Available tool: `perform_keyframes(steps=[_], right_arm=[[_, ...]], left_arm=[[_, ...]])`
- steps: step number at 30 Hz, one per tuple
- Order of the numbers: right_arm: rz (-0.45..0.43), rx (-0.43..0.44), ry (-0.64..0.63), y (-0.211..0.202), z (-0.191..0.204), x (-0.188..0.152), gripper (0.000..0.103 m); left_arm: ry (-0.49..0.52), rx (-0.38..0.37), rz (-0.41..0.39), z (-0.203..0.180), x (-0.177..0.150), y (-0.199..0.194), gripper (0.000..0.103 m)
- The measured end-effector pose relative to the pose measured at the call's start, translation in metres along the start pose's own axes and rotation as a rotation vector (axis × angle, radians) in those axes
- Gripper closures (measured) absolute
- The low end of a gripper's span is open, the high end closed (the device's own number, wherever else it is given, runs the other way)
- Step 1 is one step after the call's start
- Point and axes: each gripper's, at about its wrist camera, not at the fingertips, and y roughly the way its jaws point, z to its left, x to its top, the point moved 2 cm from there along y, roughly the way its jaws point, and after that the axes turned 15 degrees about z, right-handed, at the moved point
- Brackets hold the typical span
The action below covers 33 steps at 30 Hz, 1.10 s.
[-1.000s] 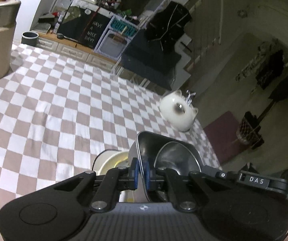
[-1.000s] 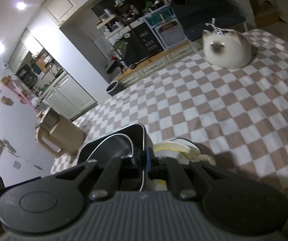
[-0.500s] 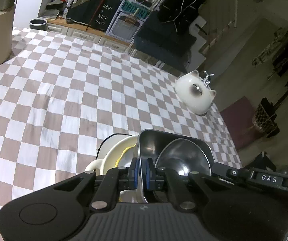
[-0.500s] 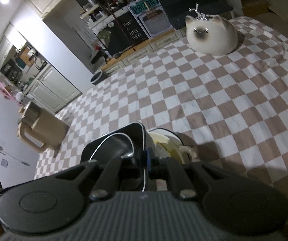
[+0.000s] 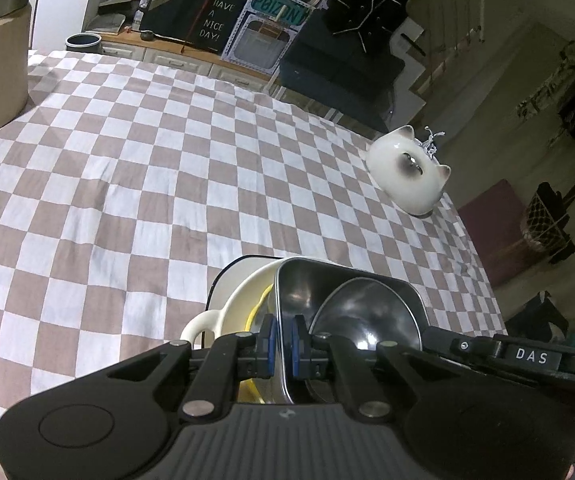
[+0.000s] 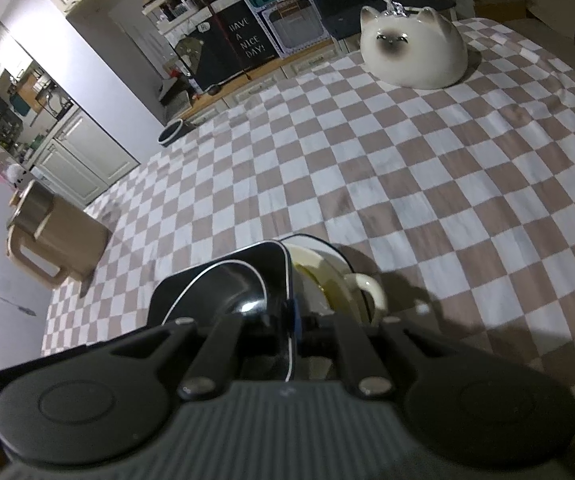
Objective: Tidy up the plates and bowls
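Evidently both grippers pinch opposite rims of the same square steel tray (image 5: pixel 351 300), the left gripper (image 5: pixel 282 340) clamped on its left wall and the right gripper (image 6: pixel 287 328) on its right wall, which would share the load and keep it level. A round steel bowl (image 5: pixel 363 316) nests inside. The tray hovers over a cream handled bowl (image 5: pixel 231 312) on the checkered tablecloth (image 5: pixel 127 184) (probably the stacking spot).

A brown-and-white checkered tablecloth (image 5: pixel 135 184) covers the table. On it sit a white cat-shaped ceramic dome (image 5: pixel 407 172) near the far edge, a beige jug (image 6: pixel 53 234) and a cream handled bowl (image 5: pixel 227 308).
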Motion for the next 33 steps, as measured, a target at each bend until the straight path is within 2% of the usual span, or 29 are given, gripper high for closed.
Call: perform_keyframes(steps=[10,33], right_arm=[[0.01,-0.037,0.004,0.007,0.0,0.001,0.093],[0.041,-0.072,0.012,0.016,-0.001,0.003,0.093]], left_arm=[[0.014,0.038,0.013,-0.003,0.002,0.009,0.096],[0.036,0.059,0.036,-0.005,0.001,0.016,0.095]])
